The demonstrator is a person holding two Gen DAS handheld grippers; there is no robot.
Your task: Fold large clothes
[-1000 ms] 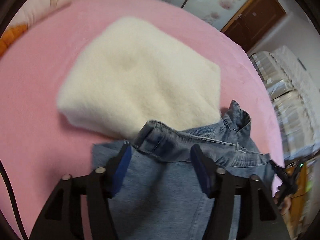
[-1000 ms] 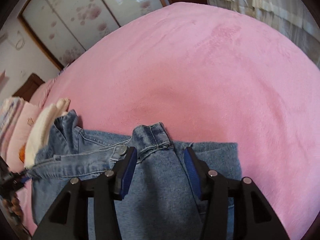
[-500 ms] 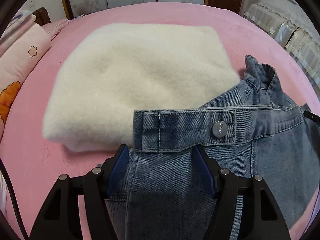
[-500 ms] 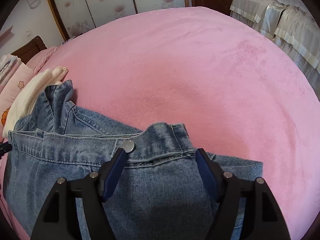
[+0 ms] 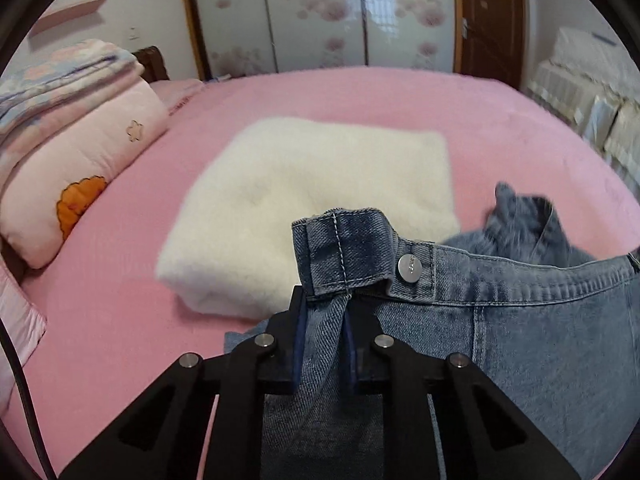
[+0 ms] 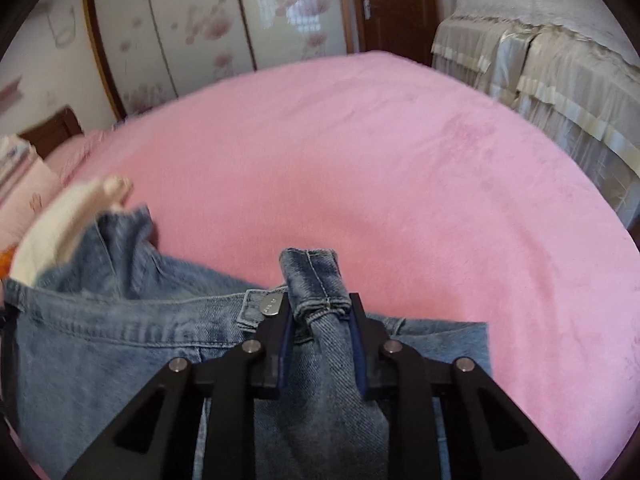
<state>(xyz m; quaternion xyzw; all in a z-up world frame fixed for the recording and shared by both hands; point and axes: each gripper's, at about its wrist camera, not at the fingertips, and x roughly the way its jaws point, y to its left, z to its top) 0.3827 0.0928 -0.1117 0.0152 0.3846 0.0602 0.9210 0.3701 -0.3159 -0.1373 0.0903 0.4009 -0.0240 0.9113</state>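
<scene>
- Right, left wrist view: my left gripper (image 5: 324,344) has just been closing and is now clenched on a bunched fold of the jeans (image 5: 520,340), just under the waistband (image 5: 344,252) at lower centre.
- The waistband end stands up above the jaws; the metal button (image 5: 409,268) is just right of it; the rest of the denim spreads to lower right on the pink bed (image 5: 120,300).
- A folded cream fleece (image 5: 320,208) lies mid-frame behind the jeans, a pillow (image 5: 80,184) at left.
- Right wrist view: my right gripper (image 6: 322,344) has also just been closing; it pinches the other waistband end (image 6: 314,280) at lower centre, pads pressing denim.
- The jeans trail to lower left; open pink bed ahead.
- Step, as I judge it: both waist corners grasped, fold not yet made.
- Next calls for lifting both together, keeping the band taut, then laying it flat clear of the fleece.
</scene>
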